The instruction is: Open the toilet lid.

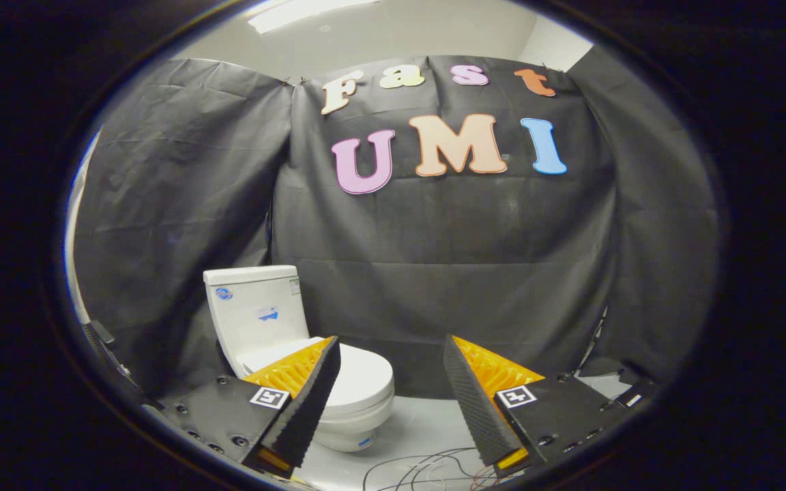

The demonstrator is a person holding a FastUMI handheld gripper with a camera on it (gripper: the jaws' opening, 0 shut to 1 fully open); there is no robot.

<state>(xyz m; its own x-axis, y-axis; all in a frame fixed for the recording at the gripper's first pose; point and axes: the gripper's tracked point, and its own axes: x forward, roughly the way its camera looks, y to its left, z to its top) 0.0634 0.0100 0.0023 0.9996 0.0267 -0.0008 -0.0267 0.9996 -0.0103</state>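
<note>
- White porcelain toilet (277, 341) stood on the pale floor (420, 423) against the black cloth wall (447, 273), its tank at the back and its bowl facing toward the gripper.
- Toilet lid (362, 375) lay flat down on the seat, fully closed; no gap was visible between lid and seat, so the task's one action had not begun.
- Gripper (393, 389) was held with its fingers wide apart, nothing between them and nothing touching either pad.
- Left finger (311, 402), black ribbed foam on an orange backing, overlapped the near left part of the bowl in the view; this read as the finger being in front of the toilet, not in contact with it, since the toilet appeared small and well beyond the fingertips.
- Right finger (475, 409) pointed at bare floor and cloth, well clear of the toilet.
- From the midpoint between the fingers, the toilet sat at about ten o'clock, off the gripper's centre line; the lid's front rim lay at about eleven o'clock.
- Thin loose cables (427, 470) lay on the floor at about six o'clock, below the fingertips.
- Judgement on progress: nothing done. Remaining were the approach, lining up toward ten o'clock, getting a hold on or under the lid's front rim, and swinging it up against the tank.
- Judgement on risk: the lid's rim looked thin and smooth, so a grip there might slip.
</note>
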